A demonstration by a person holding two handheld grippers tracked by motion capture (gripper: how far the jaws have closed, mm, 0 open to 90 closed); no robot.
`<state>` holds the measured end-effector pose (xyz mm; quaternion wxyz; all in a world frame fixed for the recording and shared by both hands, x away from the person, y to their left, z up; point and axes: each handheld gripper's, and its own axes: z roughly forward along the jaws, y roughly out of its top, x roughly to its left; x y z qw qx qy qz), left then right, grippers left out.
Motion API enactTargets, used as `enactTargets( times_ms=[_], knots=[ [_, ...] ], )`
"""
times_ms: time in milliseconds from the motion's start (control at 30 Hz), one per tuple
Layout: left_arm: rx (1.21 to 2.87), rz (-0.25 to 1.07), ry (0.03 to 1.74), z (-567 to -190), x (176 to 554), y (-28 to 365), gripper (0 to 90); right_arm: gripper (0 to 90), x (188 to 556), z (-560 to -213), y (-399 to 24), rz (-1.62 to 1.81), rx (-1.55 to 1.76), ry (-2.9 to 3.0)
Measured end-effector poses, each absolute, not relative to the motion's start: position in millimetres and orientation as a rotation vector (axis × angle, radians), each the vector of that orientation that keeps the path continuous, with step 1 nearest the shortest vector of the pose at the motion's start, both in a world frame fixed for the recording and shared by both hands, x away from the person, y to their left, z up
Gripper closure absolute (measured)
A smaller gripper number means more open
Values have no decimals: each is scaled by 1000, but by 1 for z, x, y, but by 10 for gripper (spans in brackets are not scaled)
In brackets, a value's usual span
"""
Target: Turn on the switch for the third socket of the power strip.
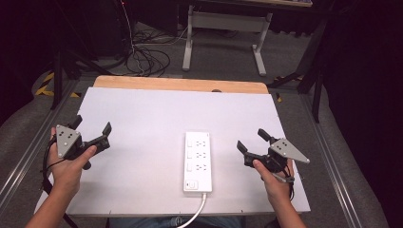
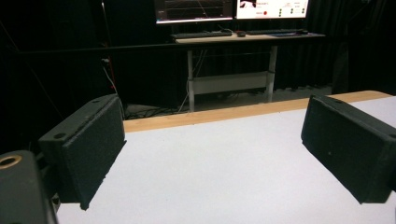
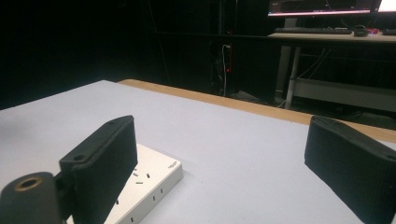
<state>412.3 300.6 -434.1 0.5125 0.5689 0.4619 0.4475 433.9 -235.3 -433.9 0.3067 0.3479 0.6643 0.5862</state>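
Jaws on both grippers stand wide apart with nothing between them. On the left gripper (image 1: 92,126), the left gripper view shows bare white table surface in the gap between its two black pads. The right gripper (image 1: 250,139) is likewise released; in the right gripper view its left pad sits in front of the end of the power strip (image 3: 149,186), though apart from it, and the gap between the pads holds nothing.

One white power strip (image 1: 197,161) lies flat on the table (image 1: 142,109), between the two grippers and nearer the right one, well clear of both. Its long axis runs from the person's edge of the table straight away toward the far wooden edge. The end with the switch and the white cable (image 1: 197,211) points toward the person; the cable leaves over the near edge of the table. Three rows of sockets are counted along its face, one behind the other.

Each gripper is held by one hand, two hands in all, the left hand (image 1: 71,166) near the table's left edge and the right hand (image 1: 273,175) near its right.
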Motion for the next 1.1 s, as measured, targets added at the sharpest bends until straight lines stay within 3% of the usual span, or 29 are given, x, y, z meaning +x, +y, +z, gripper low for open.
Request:
enactTargets(
  times_ms=[333, 800, 1100],
  knots=[
    [1369, 1075, 1111, -434, 413, 300, 68, 105, 434, -434, -235, 1549, 922, 1758],
    [1374, 1078, 1111, -434, 413, 300, 68, 252, 433, -433, -234, 1555, 920, 1740],
    [1372, 1076, 1110, -434, 413, 301, 68, 400, 432, -432, -234, 1573, 895, 1758]
  ],
)
